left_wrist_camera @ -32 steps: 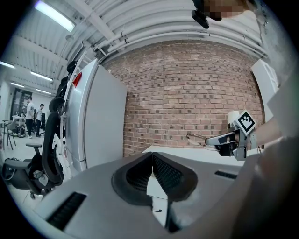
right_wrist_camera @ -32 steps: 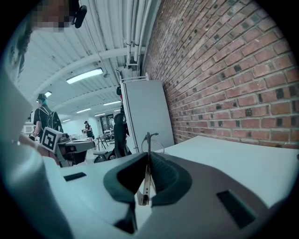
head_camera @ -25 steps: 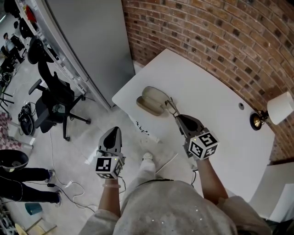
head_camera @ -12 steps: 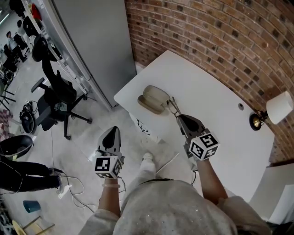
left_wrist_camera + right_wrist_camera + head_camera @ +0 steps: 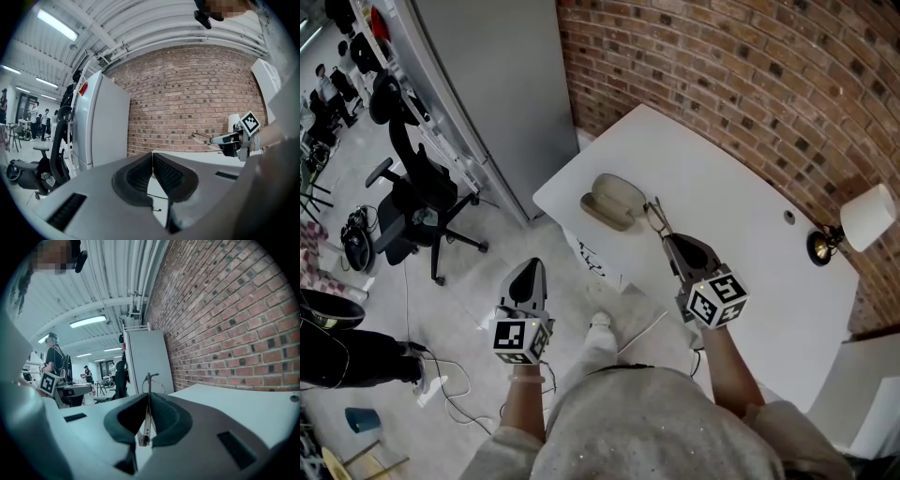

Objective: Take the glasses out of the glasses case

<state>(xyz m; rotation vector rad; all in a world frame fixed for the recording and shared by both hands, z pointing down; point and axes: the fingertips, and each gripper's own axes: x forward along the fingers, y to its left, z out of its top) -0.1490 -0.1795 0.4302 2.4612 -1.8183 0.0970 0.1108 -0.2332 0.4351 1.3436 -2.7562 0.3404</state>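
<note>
My right tool [image 5: 667, 238] clamps the glasses [image 5: 655, 216] just beside the glasses case [image 5: 612, 200] by the worktop [image 5: 722, 187] edge, while my left tool [image 5: 530, 264], jaws together and empty, hangs well clear of the case.

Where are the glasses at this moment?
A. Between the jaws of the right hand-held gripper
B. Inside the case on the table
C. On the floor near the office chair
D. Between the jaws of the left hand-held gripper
A: in the right gripper view the jaws of the right hand-held gripper are closed on a thin arm of the glasses, and the head view shows them outside the case.
</note>
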